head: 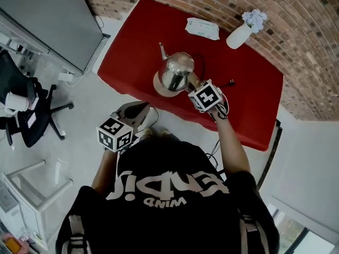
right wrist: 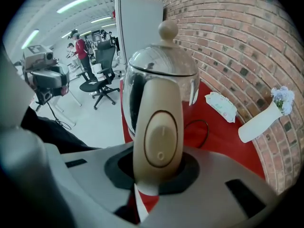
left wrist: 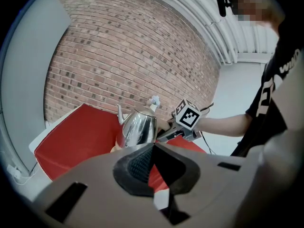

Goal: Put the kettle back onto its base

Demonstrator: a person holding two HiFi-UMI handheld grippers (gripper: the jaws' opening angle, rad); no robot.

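**Kettle Hanging Over Its Base, Handle Clamped Tight**

Close to the near edge of the red table [head: 249, 89], toward its left corner, the right gripper [right wrist: 156, 175] is squeezing the cream handle [right wrist: 158, 137] of the steel kettle [head: 176, 70]. The kettle is standing upright directly above the tan base [head: 158, 87]. The set-down is calling for a straight, level descent, with the kettle centred on the disc and the grip loosening only once it is sitting flat. The left gripper [left wrist: 151, 165] is idling off the table's near edge, jaws together on nothing. The kettle's body is covering most of the base, so contact is possibly being made already; no view is showing the seam.
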